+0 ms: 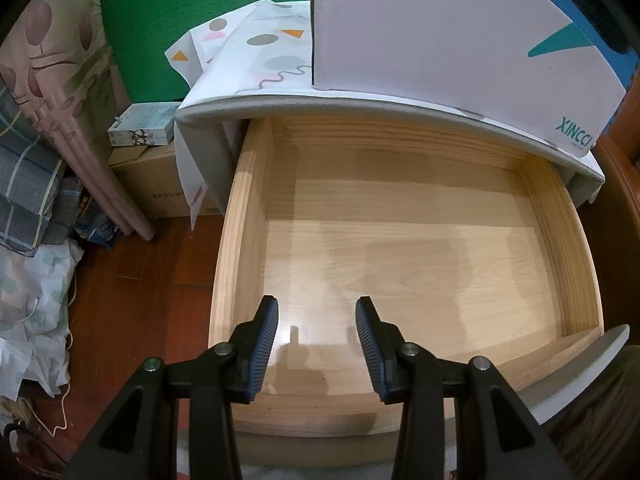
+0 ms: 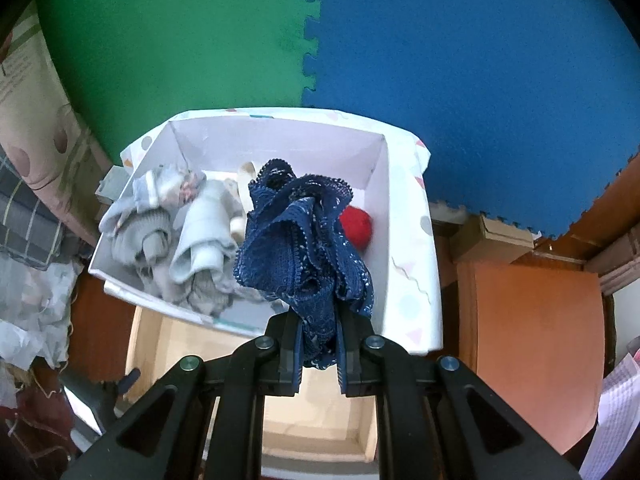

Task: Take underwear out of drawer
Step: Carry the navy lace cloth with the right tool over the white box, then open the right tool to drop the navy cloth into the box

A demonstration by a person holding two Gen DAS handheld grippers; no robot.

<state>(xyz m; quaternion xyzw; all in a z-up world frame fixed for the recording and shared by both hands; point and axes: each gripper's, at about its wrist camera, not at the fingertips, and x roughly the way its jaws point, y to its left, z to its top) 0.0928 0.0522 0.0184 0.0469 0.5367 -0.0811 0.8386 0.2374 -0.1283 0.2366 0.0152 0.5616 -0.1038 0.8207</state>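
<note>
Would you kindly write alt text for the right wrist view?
The right claw is shut on bunched navy lace underwear, held above a white box of grey clothes and something red. Below lies an open wooden drawer.

right claw [image 2: 318, 344] clamped on blue underwear [image 2: 308, 240] | above white box [image 2: 408, 248] | drawer [image 2: 320, 420] below

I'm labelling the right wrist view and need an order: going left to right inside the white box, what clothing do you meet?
Grey knit garments → pale blue-grey folded garment → navy lace underwear, clamped in the right gripper in front of the white box → red item.
</note>
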